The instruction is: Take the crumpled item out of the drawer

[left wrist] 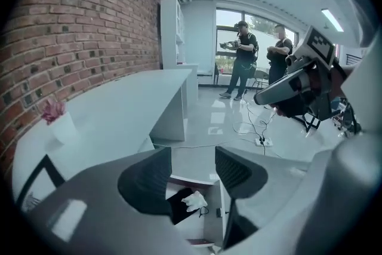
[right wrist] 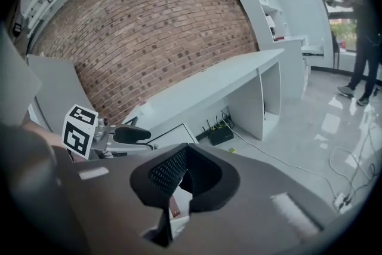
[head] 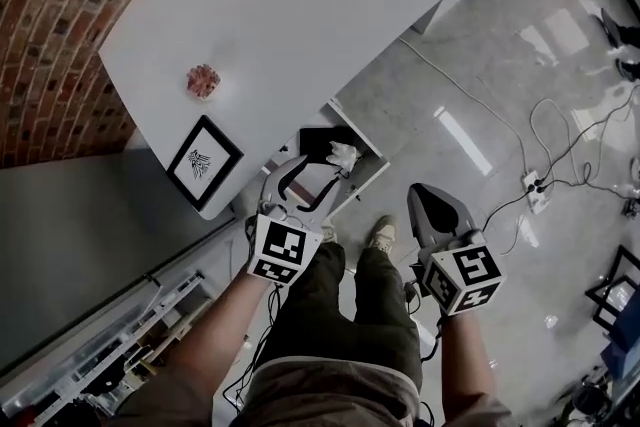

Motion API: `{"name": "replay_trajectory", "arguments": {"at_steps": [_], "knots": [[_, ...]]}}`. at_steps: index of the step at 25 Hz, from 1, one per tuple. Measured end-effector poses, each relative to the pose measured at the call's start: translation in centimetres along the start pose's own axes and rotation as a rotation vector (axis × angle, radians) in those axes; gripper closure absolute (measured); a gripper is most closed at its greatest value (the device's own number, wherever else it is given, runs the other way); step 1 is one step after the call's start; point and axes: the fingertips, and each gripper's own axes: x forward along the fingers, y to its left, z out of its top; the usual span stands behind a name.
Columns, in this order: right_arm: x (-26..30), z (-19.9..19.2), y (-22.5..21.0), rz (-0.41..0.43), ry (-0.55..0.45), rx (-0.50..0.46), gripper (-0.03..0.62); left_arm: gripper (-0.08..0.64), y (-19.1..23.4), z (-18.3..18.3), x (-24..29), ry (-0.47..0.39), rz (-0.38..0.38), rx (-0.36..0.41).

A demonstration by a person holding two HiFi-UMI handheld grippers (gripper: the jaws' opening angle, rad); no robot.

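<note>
The drawer under the white desk stands pulled out. In it a white crumpled item rests on a dark liner. My left gripper hovers just over the drawer with its jaws open and nothing held. In the left gripper view, the crumpled item shows low in the gap of this gripper, still apart from both jaws. My right gripper hangs over the floor right of the drawer, shut and empty; in its own view the right gripper has its pads pressed together.
A small pot with pink flowers and a black-framed picture sit on the desk near its front edge. Cables and a power strip lie on the floor to the right. Two people stand far off by the window. A brick wall runs behind the desk.
</note>
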Motion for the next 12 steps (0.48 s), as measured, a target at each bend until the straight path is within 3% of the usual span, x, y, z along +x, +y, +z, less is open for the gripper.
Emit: {"name": "replay_trajectory", "arguments": {"at_steps": [12], "knots": [[8.4,-9.8,-4.4,-0.002,0.084,0.006,0.565,0.336,-0.2,-14.0,12.5,0.162,-0.070,-0.023]]}}
